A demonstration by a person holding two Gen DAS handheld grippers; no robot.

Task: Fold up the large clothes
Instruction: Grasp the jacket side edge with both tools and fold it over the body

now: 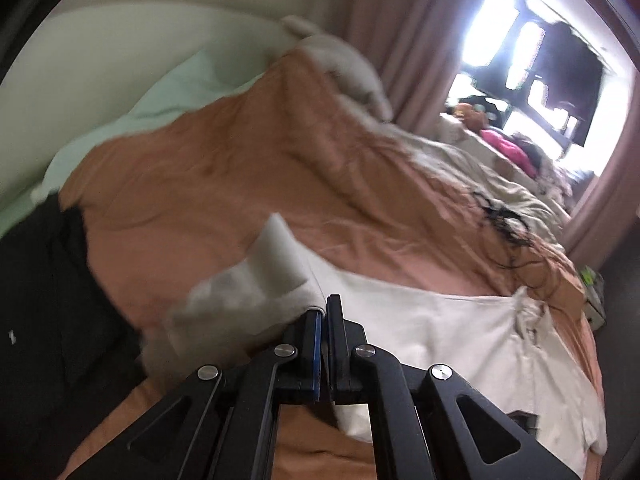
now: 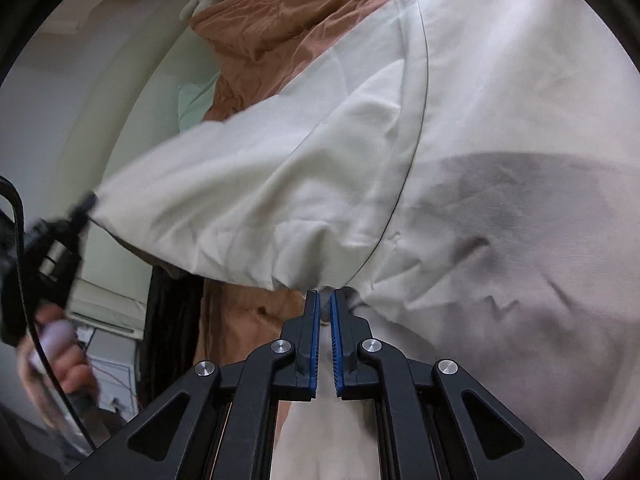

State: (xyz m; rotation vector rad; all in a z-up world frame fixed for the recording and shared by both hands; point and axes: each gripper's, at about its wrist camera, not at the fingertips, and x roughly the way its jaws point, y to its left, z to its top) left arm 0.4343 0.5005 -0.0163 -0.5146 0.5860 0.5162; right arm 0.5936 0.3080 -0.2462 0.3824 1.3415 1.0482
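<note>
A large white shirt [image 1: 460,336] lies on an orange bedspread [image 1: 248,184]. My left gripper [image 1: 325,312] is shut on the end of its sleeve [image 1: 276,264], which is lifted and blurred. In the right wrist view the white shirt [image 2: 460,140] fills most of the frame, with a grey print showing through. My right gripper [image 2: 325,300] is shut on the shirt's edge near the underarm seam. The left gripper [image 2: 86,206] shows at the far left of that view, holding the sleeve stretched out.
A black garment [image 1: 44,292] lies at the left on the bed. A mint pillow [image 1: 172,92] and a white pillow [image 1: 352,68] lie at the head. More clothes are heaped [image 1: 504,148] by the bright window. Pink curtains [image 1: 404,40] hang behind.
</note>
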